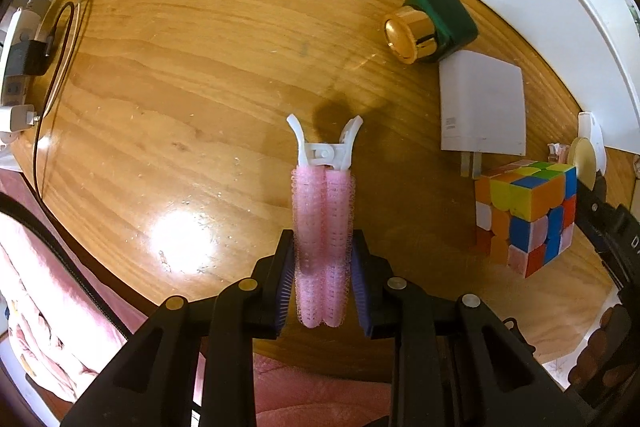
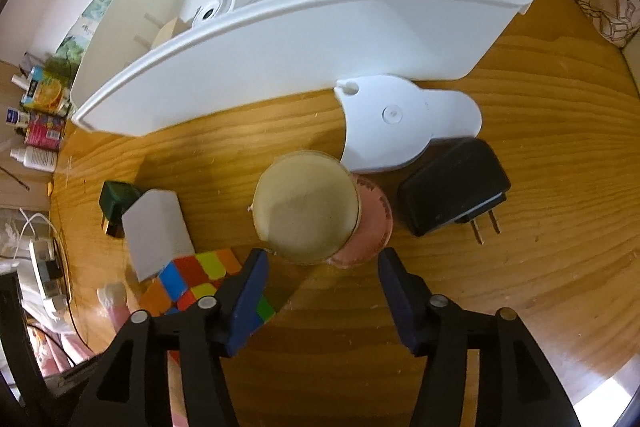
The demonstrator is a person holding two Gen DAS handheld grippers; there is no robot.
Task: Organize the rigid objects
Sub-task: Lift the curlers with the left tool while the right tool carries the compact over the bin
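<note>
At twelve o'clock of the right gripper (image 2: 320,297), whose fingers stood apart and empty, sat the round jar (image 2: 308,207), upright; the left gripper (image 1: 323,279) clamped the pink hair roller (image 1: 323,227).

Jar (image 2: 306,205) between cube (image 2: 200,277) on the left and charger (image 2: 452,187) on the right, bin (image 2: 280,47) behind.

A lived-in home room, likely a bedroom: a worn round wooden table (image 1: 200,47) carries household clutter. Beyond its edge lie rumpled pink bedding (image 1: 52,287) and a power strip (image 1: 16,67) with chargers; toiletry bottles and cartons (image 2: 38,119) crowd a surface nearby.
</note>
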